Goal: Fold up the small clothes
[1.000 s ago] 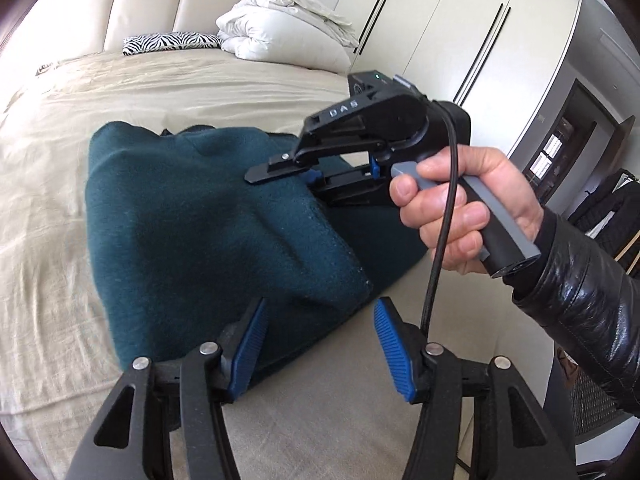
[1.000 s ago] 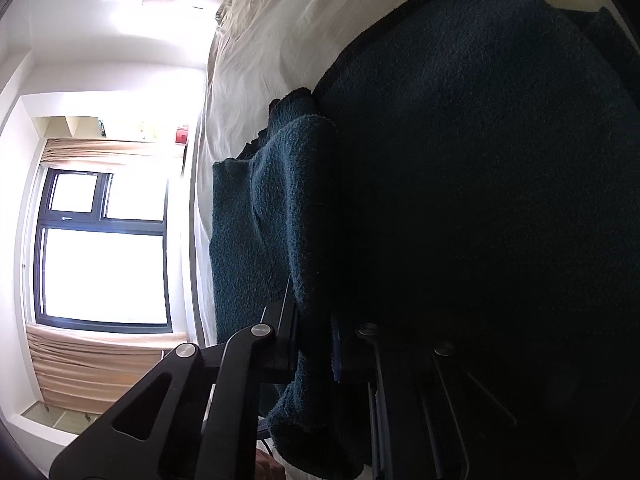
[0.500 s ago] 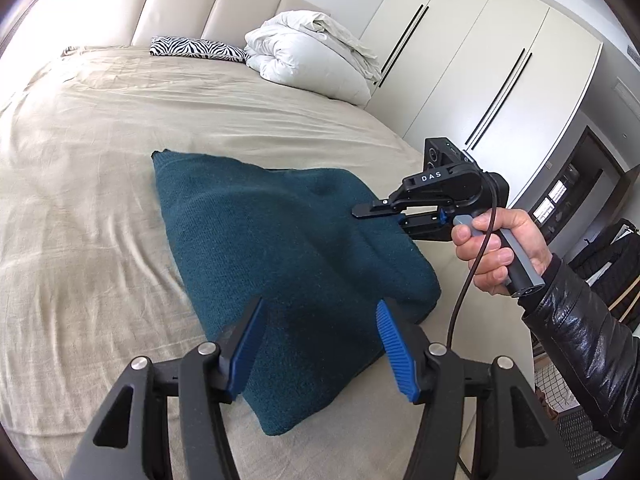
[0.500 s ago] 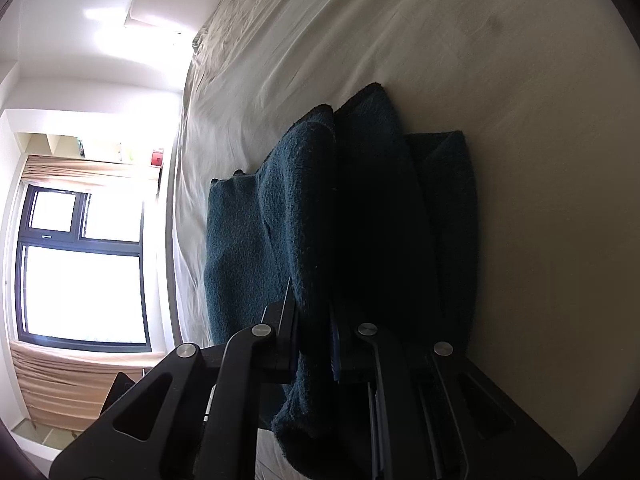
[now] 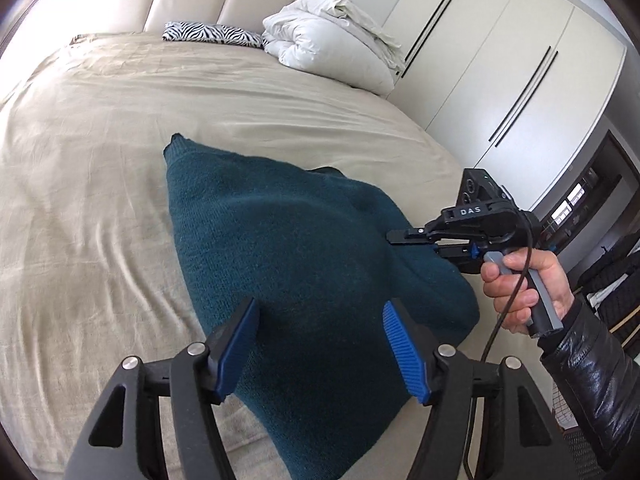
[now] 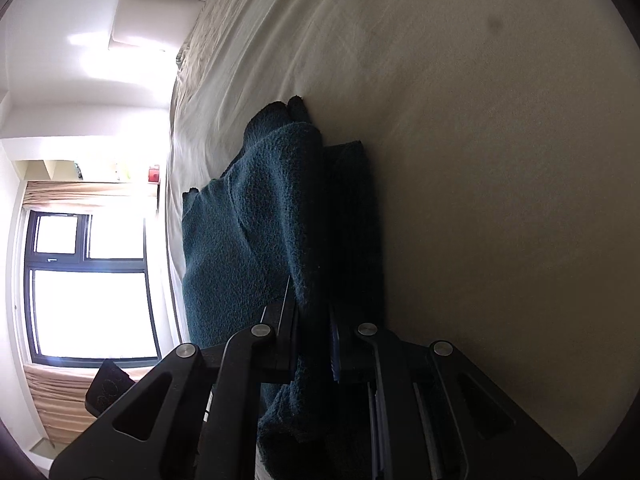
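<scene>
A dark teal knitted sweater (image 5: 288, 248) lies folded on the beige bed (image 5: 100, 200). My left gripper (image 5: 320, 312) hovers over its near end, blue pads (image 5: 236, 348) wide apart and still opening. The cloth shows in the gap below, and neither pad presses on it. My right gripper (image 5: 394, 238), held by a hand in a black sleeve, is shut on the sweater's right edge. In the right wrist view the right gripper (image 6: 310, 300) pinches a fold of the sweater (image 6: 240, 248), which runs away from the fingers as a narrow strip.
A white bundled duvet (image 5: 332, 36) and a zebra-print pillow (image 5: 212, 34) lie by the headboard. White wardrobe doors (image 5: 500, 60) stand to the right of the bed. A bright window (image 6: 88, 280) is in the right wrist view. Bare sheet surrounds the sweater.
My left gripper has drawn back from the sweater and its jaws have widened. The right gripper has carried the sweater's edge to the right, and the sweater now lies narrower.
</scene>
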The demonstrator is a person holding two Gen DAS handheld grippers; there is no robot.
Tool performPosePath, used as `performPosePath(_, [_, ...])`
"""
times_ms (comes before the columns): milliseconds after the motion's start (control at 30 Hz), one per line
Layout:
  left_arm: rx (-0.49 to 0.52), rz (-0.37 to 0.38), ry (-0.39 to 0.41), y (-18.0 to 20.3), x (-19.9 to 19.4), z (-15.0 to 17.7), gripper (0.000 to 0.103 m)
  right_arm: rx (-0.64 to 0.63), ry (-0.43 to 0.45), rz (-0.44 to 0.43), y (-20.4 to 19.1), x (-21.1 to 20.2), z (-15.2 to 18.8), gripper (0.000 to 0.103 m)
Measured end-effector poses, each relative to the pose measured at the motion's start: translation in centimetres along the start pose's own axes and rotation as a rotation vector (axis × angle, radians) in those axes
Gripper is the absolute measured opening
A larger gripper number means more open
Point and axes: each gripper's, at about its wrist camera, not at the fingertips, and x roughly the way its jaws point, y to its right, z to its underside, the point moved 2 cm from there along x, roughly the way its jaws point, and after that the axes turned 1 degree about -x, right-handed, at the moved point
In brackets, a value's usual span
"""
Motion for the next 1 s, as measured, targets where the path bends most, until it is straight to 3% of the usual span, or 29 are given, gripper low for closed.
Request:
performPosePath(167, [0.025,-0.026,-0.012,0.1,0.6,0.4,0.067,0.090,0.020,-0.086,-0.4,-1.7,2.2,0.020])
performPosePath(233, [0.020,-0.026,-0.018,0.0,0.8,0.3,0.067,0.053,0.033,-0.105,-1.6,-2.6,3.7,0.035])
performPosePath(267, [0.017,-0.028,-0.021,0.0,1.0,0.3,0.067,0.026,0.029,-0.105,-2.4,-2.8,4.5,0.052])
performPosePath(333, [0.023,-0.036,-0.026,0.2,1.2,0.5,0.070,-0.031,-0.003,-0.087,-3.8,-2.5,6.2,0.057])
performPosePath(433, [0.059,-0.066,-0.036,0.8,1.6,0.6,0.072,-0.082,-0.047,-0.035,-4.5,-1.6,7.5,0.056])
performPosePath(467, [0.061,-0.070,-0.037,0.9,1.7,0.6,0.073,-0.068,-0.050,-0.036,-4.3,-1.3,7.6,0.049])
performPosePath(500, [0.056,-0.067,-0.038,0.8,1.7,0.6,0.073,-0.049,-0.050,-0.025,-3.9,-1.1,7.6,0.031])
performPosePath(567, [0.042,-0.056,-0.038,0.6,1.7,0.6,0.073,-0.005,-0.042,-0.025,-2.7,-1.2,7.8,0.015])
performPosePath(767, [0.062,-0.067,-0.049,0.9,1.9,0.9,0.073,0.066,-0.002,-0.082,-1.7,-2.1,10.2,0.011])
performPosePath(900, [0.069,-0.079,-0.059,1.1,2.0,1.3,0.073,0.105,-0.006,-0.111,0.2,-2.3,9.8,0.010])
performPosePath(1000, [0.061,-0.070,-0.057,1.2,2.0,1.4,0.073,0.062,0.018,-0.088,-0.7,-3.2,10.1,0.010])
